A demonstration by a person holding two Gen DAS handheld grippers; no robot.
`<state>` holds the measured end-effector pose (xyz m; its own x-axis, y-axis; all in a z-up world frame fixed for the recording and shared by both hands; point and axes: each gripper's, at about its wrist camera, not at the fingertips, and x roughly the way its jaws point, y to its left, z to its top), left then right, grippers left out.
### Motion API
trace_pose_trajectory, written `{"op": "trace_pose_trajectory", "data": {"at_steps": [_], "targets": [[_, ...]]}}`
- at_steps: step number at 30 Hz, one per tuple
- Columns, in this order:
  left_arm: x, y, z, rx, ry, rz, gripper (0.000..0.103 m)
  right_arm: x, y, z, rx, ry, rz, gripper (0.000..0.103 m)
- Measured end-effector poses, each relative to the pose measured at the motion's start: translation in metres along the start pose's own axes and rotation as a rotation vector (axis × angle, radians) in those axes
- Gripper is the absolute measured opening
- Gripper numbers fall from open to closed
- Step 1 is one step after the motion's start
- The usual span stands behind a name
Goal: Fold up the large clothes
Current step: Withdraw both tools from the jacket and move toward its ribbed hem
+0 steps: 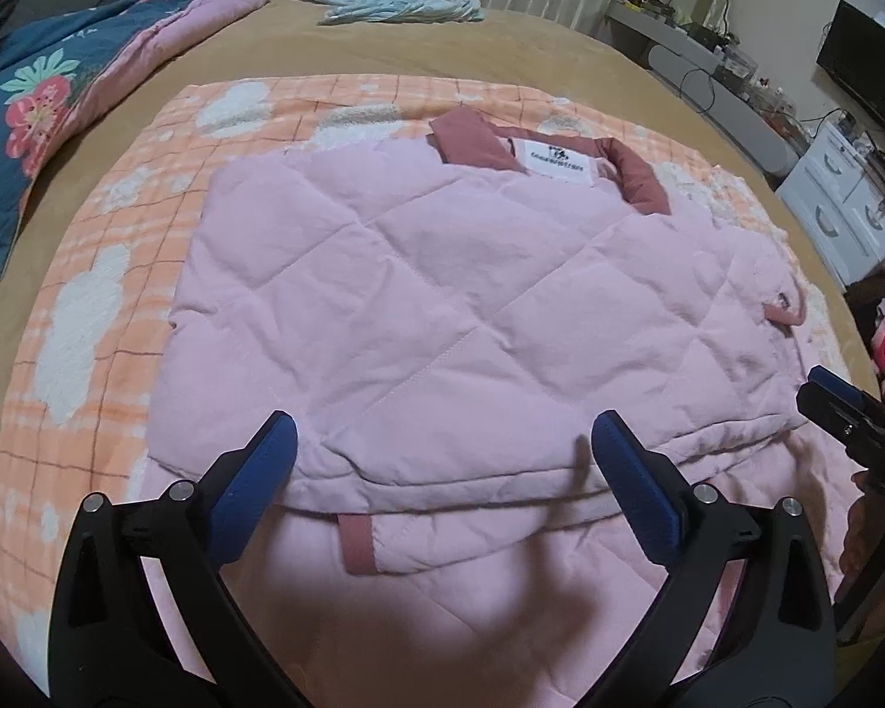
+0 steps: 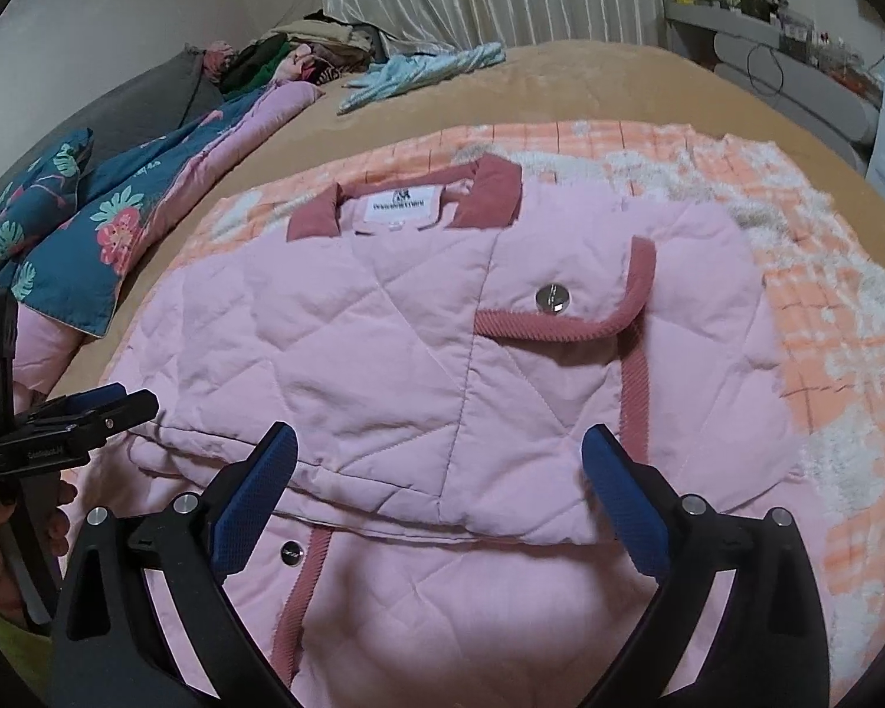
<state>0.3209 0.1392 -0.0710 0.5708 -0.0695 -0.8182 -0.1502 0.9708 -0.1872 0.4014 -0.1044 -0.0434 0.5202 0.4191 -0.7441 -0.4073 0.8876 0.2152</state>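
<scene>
A pink quilted jacket (image 1: 442,295) with a dark rose collar (image 1: 637,174) lies folded on an orange checked blanket (image 1: 88,307) on the bed. Its folded upper layer ends in an edge just ahead of both grippers. My left gripper (image 1: 442,442) hovers over that near edge, jaws wide open, nothing between the blue pads (image 1: 265,466). In the right wrist view the jacket (image 2: 383,354) shows a rose-trimmed pocket flap with a metal snap (image 2: 551,299). My right gripper (image 2: 439,460) is open over the fold edge, empty. Each gripper appears at the side of the other's view.
A blue floral quilt (image 1: 35,112) lies bunched at the bed's left. A light blue garment (image 1: 395,6) rests at the far end by the curtain. A desk with electronics (image 1: 714,59) and white drawers (image 1: 843,206) stand to the right. Tan bedspread (image 1: 383,53) surrounds the blanket.
</scene>
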Motion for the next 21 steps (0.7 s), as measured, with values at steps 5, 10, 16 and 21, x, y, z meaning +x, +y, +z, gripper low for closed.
{"op": "trace_pose_trajectory", "data": {"at_steps": [5,10,16,21], "targets": [[-0.017,-0.008,0.000,0.007,-0.025,-0.019,0.094,-0.020,0.009,0.003,-0.016,-0.046,0.004,0.097],[-0.037,-0.014,0.003,0.014,-0.067,-0.019,0.094,-0.044,0.012,0.008,-0.017,-0.099,0.012,0.098],[-0.078,-0.019,0.009,0.034,-0.186,0.019,0.094,-0.075,0.014,0.013,-0.018,-0.168,-0.012,0.098],[-0.101,-0.018,0.011,0.018,-0.227,-0.017,0.094,-0.097,0.015,0.013,-0.013,-0.205,-0.014,0.099]]}}
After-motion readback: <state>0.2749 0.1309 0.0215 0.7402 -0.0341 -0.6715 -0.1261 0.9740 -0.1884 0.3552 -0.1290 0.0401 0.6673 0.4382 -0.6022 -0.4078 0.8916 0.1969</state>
